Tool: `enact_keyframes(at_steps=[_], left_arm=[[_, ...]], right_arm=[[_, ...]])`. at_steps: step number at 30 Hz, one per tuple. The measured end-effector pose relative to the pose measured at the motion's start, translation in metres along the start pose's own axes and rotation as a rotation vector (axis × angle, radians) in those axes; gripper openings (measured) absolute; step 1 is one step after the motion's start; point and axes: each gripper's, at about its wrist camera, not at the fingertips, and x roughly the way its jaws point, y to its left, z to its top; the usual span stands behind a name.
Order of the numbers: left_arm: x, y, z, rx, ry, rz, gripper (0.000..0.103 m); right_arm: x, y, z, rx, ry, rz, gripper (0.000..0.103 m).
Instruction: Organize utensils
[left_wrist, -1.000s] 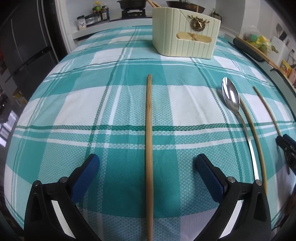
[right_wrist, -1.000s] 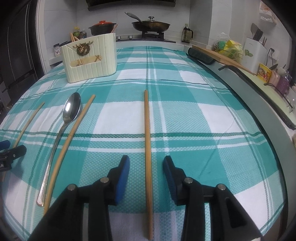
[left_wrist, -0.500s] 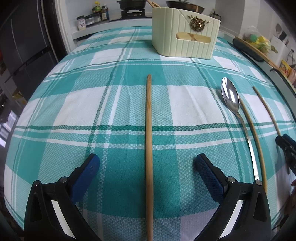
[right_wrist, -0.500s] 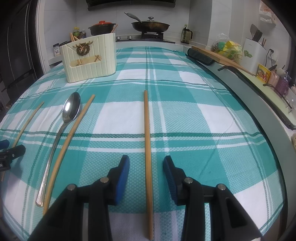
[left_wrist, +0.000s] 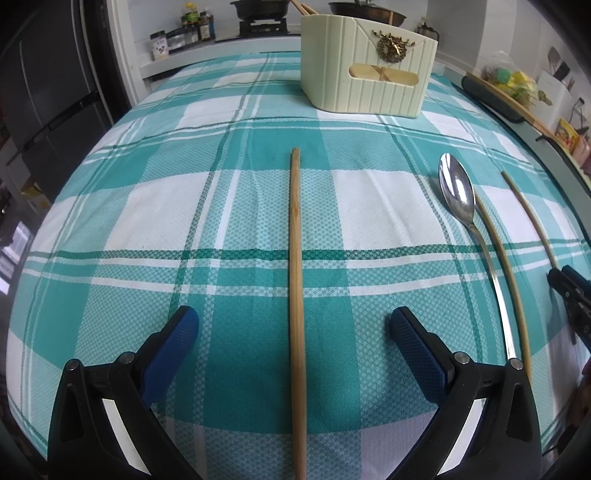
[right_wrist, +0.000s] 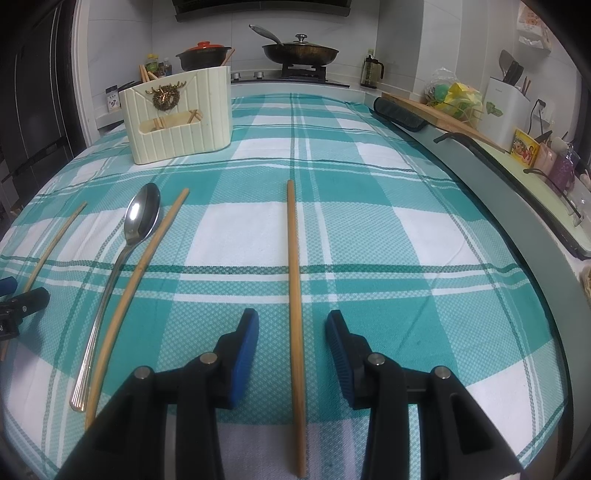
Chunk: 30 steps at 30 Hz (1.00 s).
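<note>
In the left wrist view a wooden chopstick (left_wrist: 295, 280) lies lengthwise on the plaid cloth, between the wide-open fingers of my left gripper (left_wrist: 291, 328). A metal spoon (left_wrist: 458, 199) and two more chopsticks (left_wrist: 498, 254) (left_wrist: 528, 218) lie to its right. The cream utensil holder (left_wrist: 365, 85) stands at the far side. In the right wrist view another chopstick (right_wrist: 294, 280) lies between the partly open fingers of my right gripper (right_wrist: 291, 332), untouched. The spoon (right_wrist: 140, 218), two chopsticks (right_wrist: 147, 254) (right_wrist: 55, 240) and the holder (right_wrist: 177, 118) show to the left.
The teal plaid cloth (right_wrist: 369, 236) covers the table. A stove with a pan (right_wrist: 299, 51) and a red-lidded pot (right_wrist: 203, 55) stands behind. A counter with a dark mat (right_wrist: 399, 114), bags and boxes runs along the right. A dark fridge (left_wrist: 48, 96) stands to the left.
</note>
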Motion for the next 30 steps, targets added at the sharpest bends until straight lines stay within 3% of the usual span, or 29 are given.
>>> enact_keyframes(at_steps=[6,9,12,15,22,27,30], left_arm=[[-0.008,0.012,0.001,0.043,0.001,-0.114,0.102],[-0.012,0.025,0.011,0.041,0.001,-0.155,0.102],[-0.013,0.032,0.028,0.066,-0.002,-0.158,0.102],[0.000,0.034,0.045,0.088,0.046,-0.197,0.102],[0.032,0.020,0.070,0.151,0.122,-0.195,0.100],[0.048,0.015,0.088,0.166,0.156,-0.170,0.095],[0.055,0.010,0.097,0.192,0.176,-0.133,0.086]], right_arm=[[0.000,-0.004,-0.001,0.025,0.004,0.029,0.041],[0.000,-0.008,0.001,0.044,0.028,0.095,0.056],[0.001,-0.014,0.008,0.049,0.072,0.129,0.056],[0.001,-0.026,0.023,0.062,0.091,0.163,0.056],[0.026,-0.035,0.063,0.034,0.194,0.230,0.056],[0.058,-0.015,0.083,-0.071,0.244,0.204,0.056],[0.074,-0.005,0.095,-0.110,0.244,0.174,0.054]])
